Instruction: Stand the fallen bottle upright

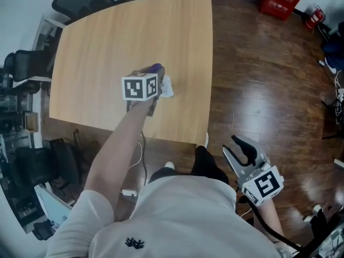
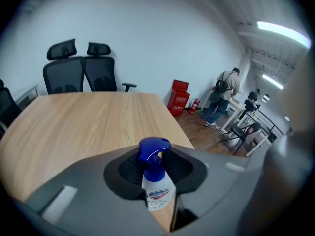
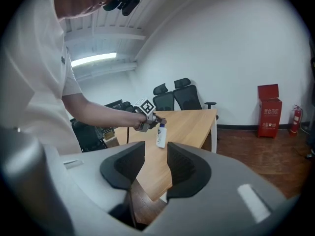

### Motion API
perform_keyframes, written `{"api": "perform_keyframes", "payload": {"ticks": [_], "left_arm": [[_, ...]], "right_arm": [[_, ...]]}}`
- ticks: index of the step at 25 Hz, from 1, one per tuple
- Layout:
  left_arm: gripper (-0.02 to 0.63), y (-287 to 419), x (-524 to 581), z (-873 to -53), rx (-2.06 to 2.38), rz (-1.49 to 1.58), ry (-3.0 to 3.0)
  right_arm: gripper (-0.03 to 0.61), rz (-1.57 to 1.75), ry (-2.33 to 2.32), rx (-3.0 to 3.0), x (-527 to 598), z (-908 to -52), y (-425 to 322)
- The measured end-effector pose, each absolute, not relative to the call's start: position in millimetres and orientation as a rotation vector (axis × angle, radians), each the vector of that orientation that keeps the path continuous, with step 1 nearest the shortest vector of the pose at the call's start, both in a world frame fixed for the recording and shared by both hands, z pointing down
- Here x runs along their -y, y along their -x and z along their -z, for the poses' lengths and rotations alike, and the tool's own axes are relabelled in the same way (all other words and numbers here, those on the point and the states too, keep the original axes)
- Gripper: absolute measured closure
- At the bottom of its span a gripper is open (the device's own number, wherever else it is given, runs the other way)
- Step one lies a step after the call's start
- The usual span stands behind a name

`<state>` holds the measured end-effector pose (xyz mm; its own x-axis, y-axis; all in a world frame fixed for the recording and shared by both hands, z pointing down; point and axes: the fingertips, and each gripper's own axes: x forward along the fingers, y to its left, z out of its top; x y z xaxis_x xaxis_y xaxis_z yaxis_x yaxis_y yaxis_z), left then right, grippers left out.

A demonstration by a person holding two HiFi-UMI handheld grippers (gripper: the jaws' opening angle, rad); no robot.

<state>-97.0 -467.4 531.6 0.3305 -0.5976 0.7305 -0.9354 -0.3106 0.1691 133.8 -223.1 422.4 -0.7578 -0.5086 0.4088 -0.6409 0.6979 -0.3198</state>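
The bottle (image 2: 158, 190), white with a blue spray head, sat clamped between the jaws of the left hand-held gripper (image 2: 156, 167), whose dark pads closed on its neck just under the trigger. In the right gripper view it hung roughly upright beneath that gripper, slightly tilted, with its base down at the wooden surface (image 1: 102, 42). Whether the base actually touched the wood could not be told. It was in the near half of the surface, closer to the right edge than to the left and short of the near edge. In the head view the gripper's marker cube (image 1: 141, 87) covered most of the bottle, leaving only a sliver of white body and the blue top showing. The label's print was too small to read.

The person's left forearm (image 1: 121, 149) reached over the near edge to it. The right hand-held gripper (image 3: 156, 167) was held off the surface, over the dark wooden floor (image 1: 263, 85) beyond the near right corner. Its jaws were parted by a narrow gap with nothing between them.

Past the far edge stood two black office chairs (image 2: 81, 73), their lower parts hidden behind the surface. A red box (image 2: 179, 96) stood by the wall, and people (image 2: 224, 95) at the room's far end were too small to make out.
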Motion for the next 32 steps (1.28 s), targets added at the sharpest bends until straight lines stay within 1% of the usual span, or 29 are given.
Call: {"api": "perform_keyframes", "payload": {"ticks": [4, 9, 19, 20, 22, 26, 30, 31, 32], "left_arm": [[0.520, 94.8, 453.5, -514.4, 1.494, -0.624, -2.157], [0.520, 95.8, 411.8, -511.6, 1.650, -0.523, -2.267], [0.513, 90.7, 394.9, -513.6, 1.695, -0.432, -2.345], [0.467, 90.6, 394.7, -513.8, 1.693, -0.429, -2.352], [0.431, 91.2, 393.6, -514.5, 1.678, -0.427, -2.365], [0.426, 96.8, 391.6, -516.8, 1.655, -0.415, -2.377], [0.400, 100.5, 387.7, -519.7, 1.590, -0.359, -2.383], [0.380, 100.4, 386.5, -520.4, 1.569, -0.349, -2.391], [0.374, 100.5, 385.1, -521.2, 1.548, -0.341, -2.400]], "right_arm": [[0.434, -0.635, -0.893, 2.620, 218.3, -420.4, -126.7], [0.434, -0.632, -0.880, 2.601, 204.2, -420.0, -123.2], [0.434, -0.584, -0.856, 2.596, 190.3, -414.8, -108.0], [0.434, -0.579, -0.857, 2.595, 188.8, -414.1, -105.9], [0.434, -0.567, -0.859, 2.592, 185.2, -412.8, -101.6], [0.434, -0.547, -0.878, 2.585, 179.7, -409.6, -93.5], [0.434, -0.524, -0.903, 2.579, 172.2, -405.7, -86.7], [0.434, -0.520, -0.909, 2.576, 169.7, -404.9, -85.2], [0.434, -0.517, -0.915, 2.572, 166.9, -404.3, -83.4]]}}
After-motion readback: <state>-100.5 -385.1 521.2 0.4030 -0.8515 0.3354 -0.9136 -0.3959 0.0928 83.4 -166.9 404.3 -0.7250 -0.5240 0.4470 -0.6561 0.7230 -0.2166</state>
